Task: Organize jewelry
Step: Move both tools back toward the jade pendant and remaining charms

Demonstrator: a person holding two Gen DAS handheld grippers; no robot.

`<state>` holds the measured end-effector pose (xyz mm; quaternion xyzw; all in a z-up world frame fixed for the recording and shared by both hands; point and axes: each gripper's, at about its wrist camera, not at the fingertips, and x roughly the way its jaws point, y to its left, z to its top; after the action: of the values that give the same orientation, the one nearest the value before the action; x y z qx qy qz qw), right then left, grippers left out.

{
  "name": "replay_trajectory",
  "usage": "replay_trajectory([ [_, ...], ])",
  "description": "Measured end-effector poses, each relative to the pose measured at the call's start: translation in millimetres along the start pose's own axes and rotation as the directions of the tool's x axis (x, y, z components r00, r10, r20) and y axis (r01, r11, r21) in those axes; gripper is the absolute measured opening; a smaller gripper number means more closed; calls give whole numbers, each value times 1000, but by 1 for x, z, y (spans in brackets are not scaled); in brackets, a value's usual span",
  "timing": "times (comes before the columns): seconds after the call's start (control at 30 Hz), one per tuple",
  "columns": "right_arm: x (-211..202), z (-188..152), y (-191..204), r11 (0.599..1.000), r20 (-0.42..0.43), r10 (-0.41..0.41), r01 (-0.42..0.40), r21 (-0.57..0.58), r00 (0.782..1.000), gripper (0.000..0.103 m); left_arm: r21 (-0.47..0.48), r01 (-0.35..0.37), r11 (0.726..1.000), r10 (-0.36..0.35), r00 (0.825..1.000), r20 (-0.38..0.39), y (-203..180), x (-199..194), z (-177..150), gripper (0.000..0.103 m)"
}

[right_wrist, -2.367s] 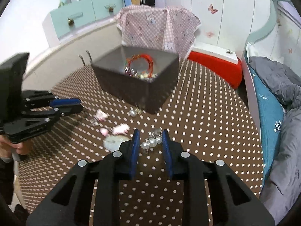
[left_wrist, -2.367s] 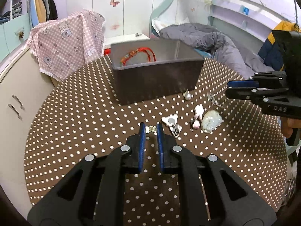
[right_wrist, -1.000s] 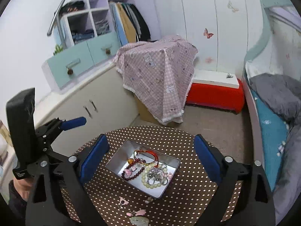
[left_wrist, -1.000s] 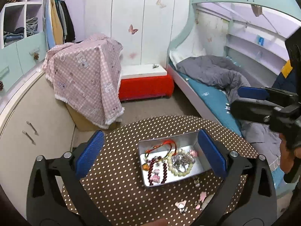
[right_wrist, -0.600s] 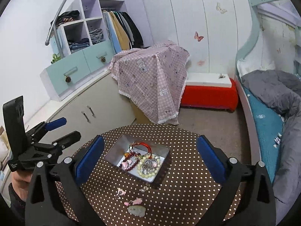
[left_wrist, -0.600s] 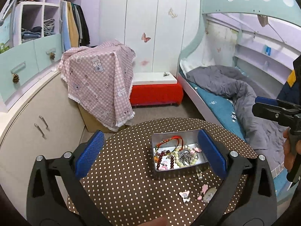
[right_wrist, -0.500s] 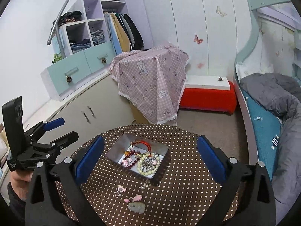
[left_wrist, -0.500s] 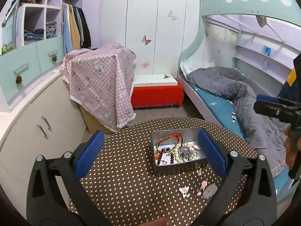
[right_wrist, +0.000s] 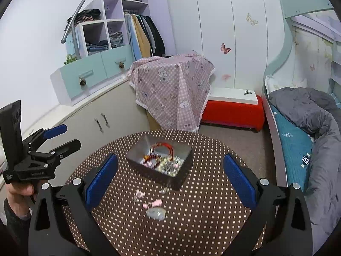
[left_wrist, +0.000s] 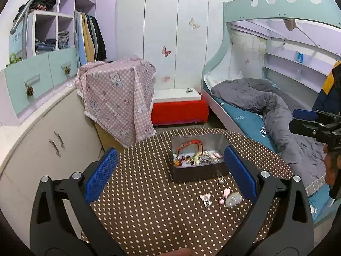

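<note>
Earring by tin: left view only.

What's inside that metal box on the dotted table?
The metal box holds a red cord bracelet, dark beads and pale bead strands. Whatever lies beneath that pile is covered.

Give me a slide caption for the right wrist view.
Open right gripper above a jewelry tin; loose pieces on the table.

Pretty clearly a kid's bedroom at home: bunk bed with a rumpled grey duvet on the right of the frame, butterfly stickers on the white wardrobe doors, and an open closet of hanging clothes upper left.
</note>
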<state>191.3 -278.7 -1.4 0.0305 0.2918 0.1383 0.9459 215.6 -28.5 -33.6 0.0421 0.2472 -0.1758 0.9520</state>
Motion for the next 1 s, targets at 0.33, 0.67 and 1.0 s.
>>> replay_trajectory([
  [0.33,16,-48,-3,1000,-82,-1,1,-4,997,95,-74,41,996,-50,992,-119,-1,27,-54,97],
  [0.67,50,-90,-7,1000,-184,10,-7,17,983,95,-15,-14,1000,10,975,-221,-20,61,-85,97],
  [1.0,68,-107,-12,1000,-244,-11,11,2,970,95,56,-15,998,32,947,-320,-41,103,-98,97],
])
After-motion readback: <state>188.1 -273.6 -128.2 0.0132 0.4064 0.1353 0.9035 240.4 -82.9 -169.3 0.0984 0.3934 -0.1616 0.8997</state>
